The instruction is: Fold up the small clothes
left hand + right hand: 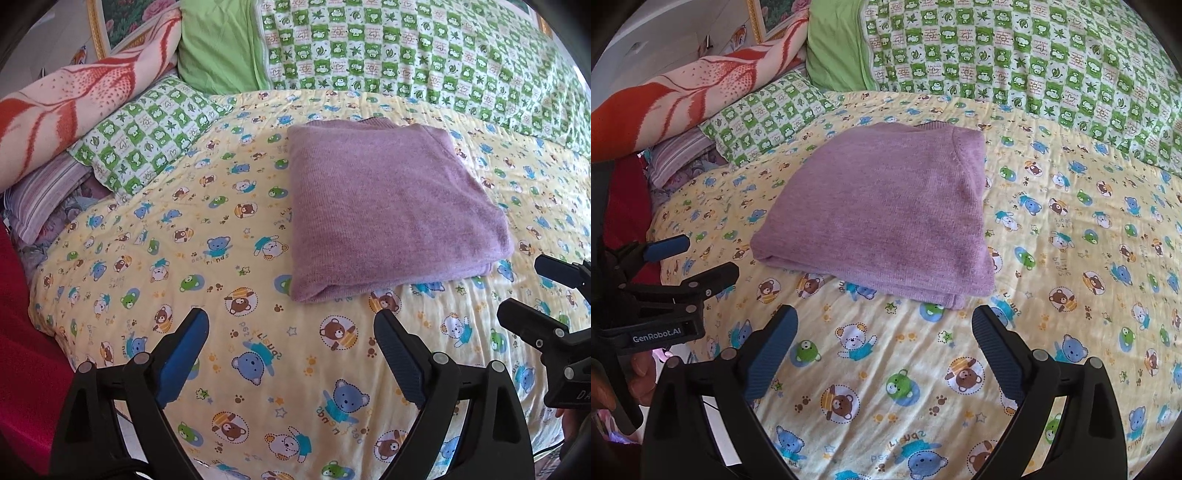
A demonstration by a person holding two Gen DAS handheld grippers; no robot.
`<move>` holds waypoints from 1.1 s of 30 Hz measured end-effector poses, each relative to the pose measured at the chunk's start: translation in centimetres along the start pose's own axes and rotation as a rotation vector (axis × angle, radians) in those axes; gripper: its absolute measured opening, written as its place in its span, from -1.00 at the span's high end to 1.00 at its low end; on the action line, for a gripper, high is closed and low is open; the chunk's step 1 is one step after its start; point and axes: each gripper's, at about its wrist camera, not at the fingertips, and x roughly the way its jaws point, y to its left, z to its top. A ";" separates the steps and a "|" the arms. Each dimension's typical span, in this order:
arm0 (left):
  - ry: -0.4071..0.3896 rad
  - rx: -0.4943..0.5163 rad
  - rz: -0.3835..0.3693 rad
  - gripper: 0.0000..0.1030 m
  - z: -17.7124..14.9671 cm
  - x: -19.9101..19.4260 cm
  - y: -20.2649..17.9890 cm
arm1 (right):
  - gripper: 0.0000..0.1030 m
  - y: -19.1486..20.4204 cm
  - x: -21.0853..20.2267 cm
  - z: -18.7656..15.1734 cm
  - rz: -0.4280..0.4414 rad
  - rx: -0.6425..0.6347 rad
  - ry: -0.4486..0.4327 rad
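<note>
Sweater [388, 206] lies folded on bed [221, 229], ahead of both my tools. Left tool [291, 325] spread, empty; right tool [884, 325] spread, empty. Neither clearly nearer.

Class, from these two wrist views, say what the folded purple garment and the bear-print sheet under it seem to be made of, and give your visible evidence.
Folded purple garment: likely a fine knit, perhaps wool or a blend; matte, heathered surface, ribbed edge at the top.
Bear-print sheet: probably thin woven cotton; matte, flat print, fine crinkles. The fibre of either cannot be confirmed by sight.
</note>
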 end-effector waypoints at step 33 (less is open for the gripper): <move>0.014 0.008 0.000 -0.79 1.0 0.5 -0.6 | -0.86 -0.4 1.0 1.1 -0.019 0.043 0.004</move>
